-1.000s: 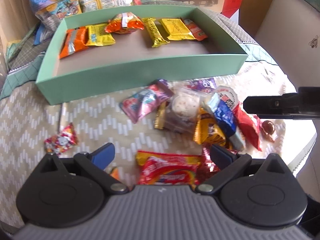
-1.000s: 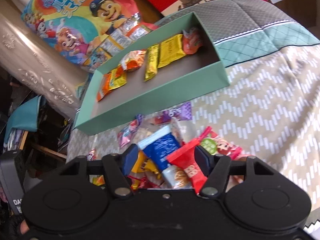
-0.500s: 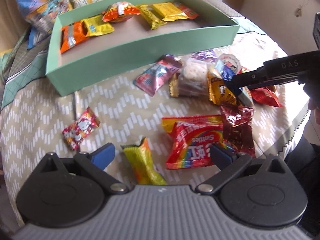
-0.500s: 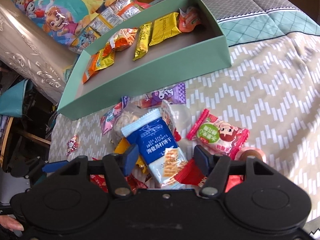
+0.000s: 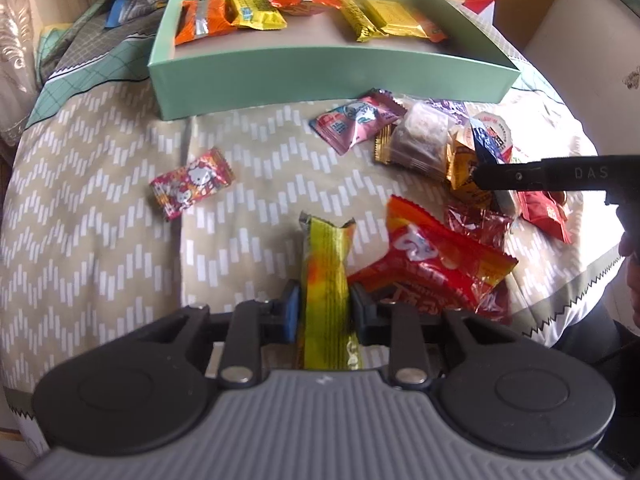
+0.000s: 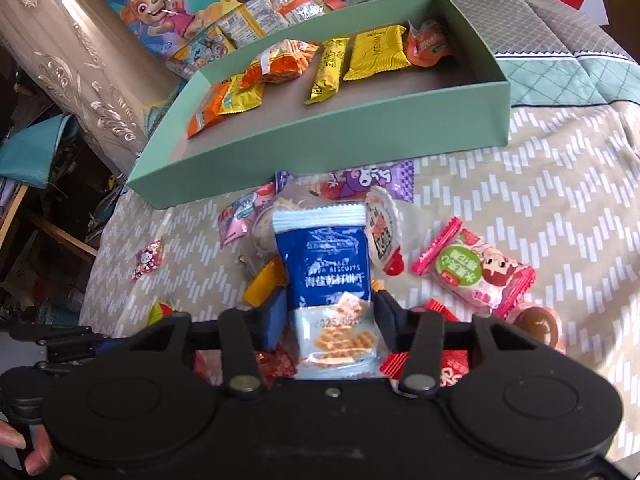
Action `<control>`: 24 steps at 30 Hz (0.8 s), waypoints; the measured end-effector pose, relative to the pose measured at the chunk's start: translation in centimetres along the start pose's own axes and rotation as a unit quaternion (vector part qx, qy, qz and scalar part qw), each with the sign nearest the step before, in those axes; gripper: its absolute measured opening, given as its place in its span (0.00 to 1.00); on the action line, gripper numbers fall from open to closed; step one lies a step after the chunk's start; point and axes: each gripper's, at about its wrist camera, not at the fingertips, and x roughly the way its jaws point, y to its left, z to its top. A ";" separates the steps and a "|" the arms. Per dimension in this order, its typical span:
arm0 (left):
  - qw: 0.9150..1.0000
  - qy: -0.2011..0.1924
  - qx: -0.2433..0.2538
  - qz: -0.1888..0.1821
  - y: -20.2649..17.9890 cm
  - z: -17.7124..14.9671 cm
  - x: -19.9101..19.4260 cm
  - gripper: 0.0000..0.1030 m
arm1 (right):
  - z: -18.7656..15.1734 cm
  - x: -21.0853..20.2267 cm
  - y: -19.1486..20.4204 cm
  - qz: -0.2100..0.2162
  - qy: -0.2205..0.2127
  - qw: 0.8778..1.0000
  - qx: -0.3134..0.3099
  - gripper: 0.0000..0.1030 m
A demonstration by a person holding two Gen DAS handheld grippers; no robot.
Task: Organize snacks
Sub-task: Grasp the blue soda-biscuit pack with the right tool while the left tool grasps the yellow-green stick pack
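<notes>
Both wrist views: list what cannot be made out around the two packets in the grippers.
- Left wrist view: the lower end of the yellow-green bar is hidden behind the left gripper body.
- Right wrist view: the bottom edge of the blue biscuit packet is cut off by the right gripper; the snacks beneath it are mostly covered.

Snack row (image 5: 308, 12) in box (image 5: 328, 72) at the back; loose packets (image 5: 432, 148) before it on cloth (image 5: 100, 208).
</notes>
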 end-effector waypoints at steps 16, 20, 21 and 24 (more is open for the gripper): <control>0.999 -0.030 -0.009 0.041 0.4 0.6 -1.0 0.15 | 0.1 -1.4 0.3 0.010 -0.017 1.000 0.007 0.39; 0.998 -0.050 -0.024 0.032 1.0 1.3 -2.3 0.15 | 0.5 -2.3 0.1 0.019 -0.023 0.999 0.016 0.39; 0.998 -0.055 -0.024 0.030 1.1 1.5 -2.6 0.15 | 0.7 -2.5 0.2 0.021 -0.023 0.999 0.017 0.39; 0.997 -0.069 -0.025 0.027 1.3 2.8 -3.2 0.15 | 1.6 -3.0 0.6 0.027 -0.025 0.999 0.019 0.39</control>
